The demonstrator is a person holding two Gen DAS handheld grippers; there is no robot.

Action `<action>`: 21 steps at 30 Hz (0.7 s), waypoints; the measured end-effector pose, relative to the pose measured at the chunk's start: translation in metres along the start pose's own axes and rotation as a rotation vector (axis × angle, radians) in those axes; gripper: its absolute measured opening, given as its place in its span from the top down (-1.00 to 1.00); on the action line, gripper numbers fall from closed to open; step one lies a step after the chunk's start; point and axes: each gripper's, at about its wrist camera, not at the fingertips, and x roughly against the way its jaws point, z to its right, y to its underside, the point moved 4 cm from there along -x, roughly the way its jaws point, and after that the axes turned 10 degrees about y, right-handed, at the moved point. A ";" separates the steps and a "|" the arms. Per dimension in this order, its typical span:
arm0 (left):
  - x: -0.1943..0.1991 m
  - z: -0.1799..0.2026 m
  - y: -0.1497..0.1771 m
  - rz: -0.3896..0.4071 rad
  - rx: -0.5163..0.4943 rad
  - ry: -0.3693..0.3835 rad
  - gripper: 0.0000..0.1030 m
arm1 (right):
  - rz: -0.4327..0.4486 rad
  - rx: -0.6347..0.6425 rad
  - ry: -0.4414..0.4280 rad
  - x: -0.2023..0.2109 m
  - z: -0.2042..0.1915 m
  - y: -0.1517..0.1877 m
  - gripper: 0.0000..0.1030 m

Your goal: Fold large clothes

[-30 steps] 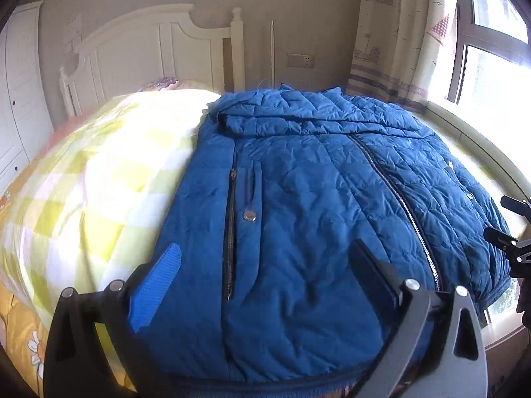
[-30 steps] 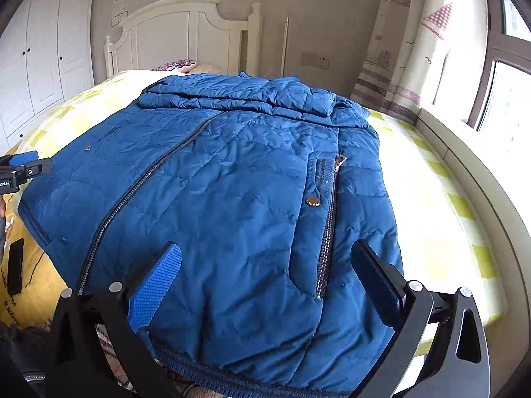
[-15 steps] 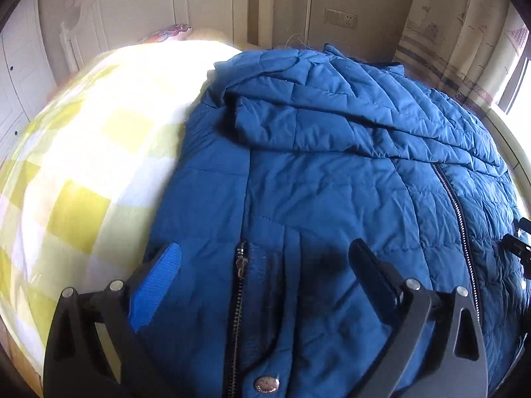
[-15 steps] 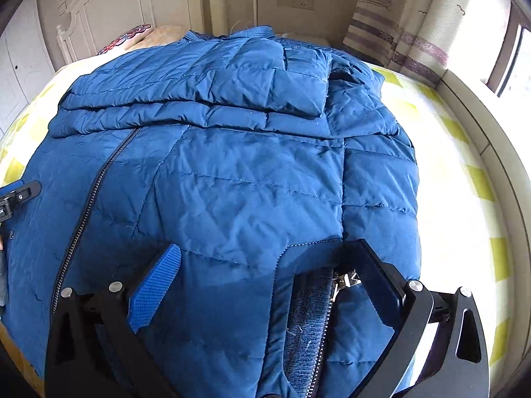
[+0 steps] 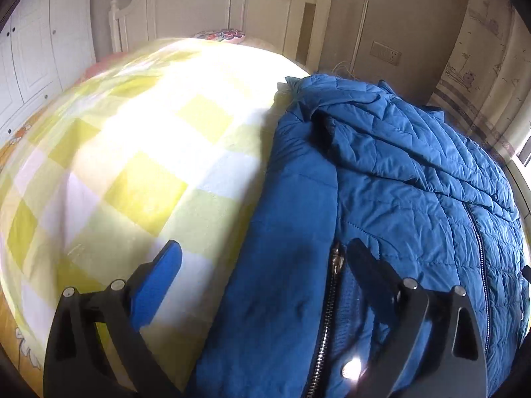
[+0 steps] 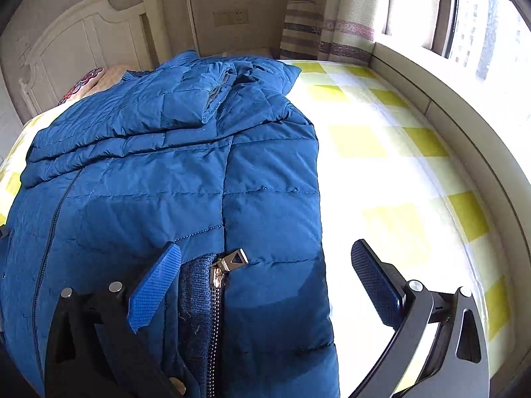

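A blue quilted puffer jacket (image 5: 398,182) lies front-up on the bed, zipped, with its sleeves folded across the chest near the collar. My left gripper (image 5: 265,265) is open, straddling the jacket's left side edge beside a pocket zip (image 5: 332,285); one finger is over the sheet, the other over the jacket. In the right wrist view the same jacket (image 6: 166,172) fills the left half. My right gripper (image 6: 265,272) is open over its right side edge, by the other pocket's zip pull (image 6: 229,262). Neither holds cloth.
The bed has a yellow and white checked sheet (image 5: 132,165) and a white headboard (image 5: 232,10) with a patterned pillow (image 5: 222,34). A white wardrobe (image 5: 36,59) stands at left. A window ledge (image 6: 464,116), window and curtain (image 6: 318,13) run along the right.
Both grippers have moved forward and outward from the hem: the left now sits over the jacket's left edge, the right over its right edge. Both stayed open.
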 end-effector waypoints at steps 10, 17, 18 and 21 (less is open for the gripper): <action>0.026 0.129 0.114 -0.043 -0.384 0.120 -0.95 | 0.121 0.357 -0.148 0.065 -0.102 0.110 -0.90; 0.052 0.087 0.124 0.011 -0.377 0.095 -0.96 | 0.160 0.288 -0.094 0.080 -0.048 0.110 -0.90; 0.055 0.075 0.126 0.015 -0.362 0.081 -0.96 | 0.162 0.253 -0.088 0.080 -0.034 0.112 -0.90; 0.064 0.042 0.137 0.016 -0.319 0.089 -0.96 | 0.124 0.161 -0.110 0.061 0.003 0.124 -0.91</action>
